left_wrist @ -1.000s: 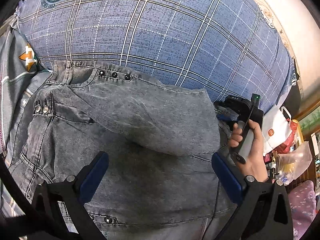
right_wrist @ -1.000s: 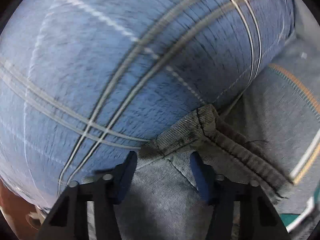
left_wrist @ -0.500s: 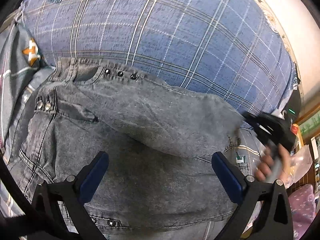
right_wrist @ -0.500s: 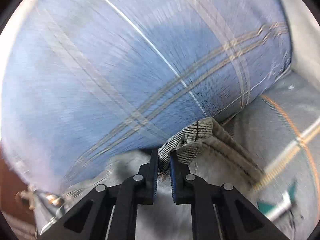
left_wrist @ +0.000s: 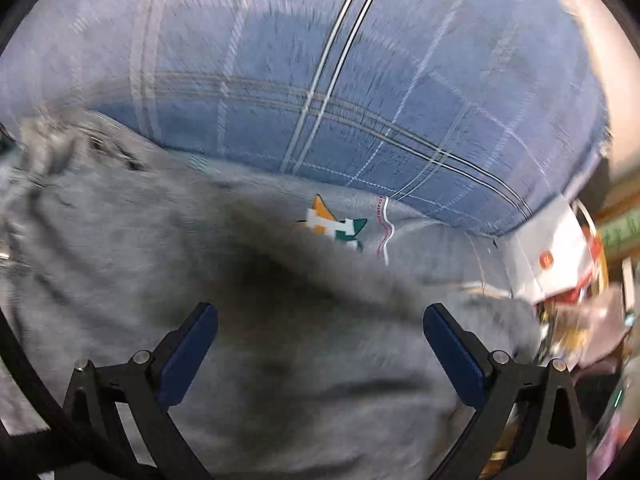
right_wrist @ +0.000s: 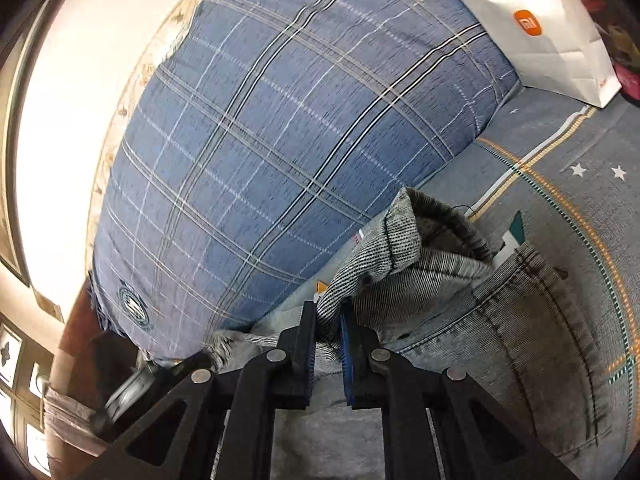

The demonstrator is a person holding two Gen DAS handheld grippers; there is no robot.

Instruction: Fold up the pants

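The grey washed-denim pants (left_wrist: pixel 160 264) lie on a grey bedsheet, blurred in the left wrist view. My left gripper (left_wrist: pixel 320 344) is open and empty, just above the denim. My right gripper (right_wrist: pixel 328 320) is shut on the hem of a pant leg (right_wrist: pixel 384 248), lifted and carried over the rest of the pants (right_wrist: pixel 532 340), so the pale inside of the cloth shows.
A large blue plaid pillow (right_wrist: pixel 280 128) lies just behind the pants, also in the left wrist view (left_wrist: pixel 360 80). A white paper bag (right_wrist: pixel 532 28) stands at the right of the bed. The grey bedsheet (right_wrist: pixel 560 152) has star and stripe prints. A cream wall is behind.
My right gripper closed on the pant leg's hem and lifted it up and across the pants. My left gripper swung quickly sideways over the denim, staying open.
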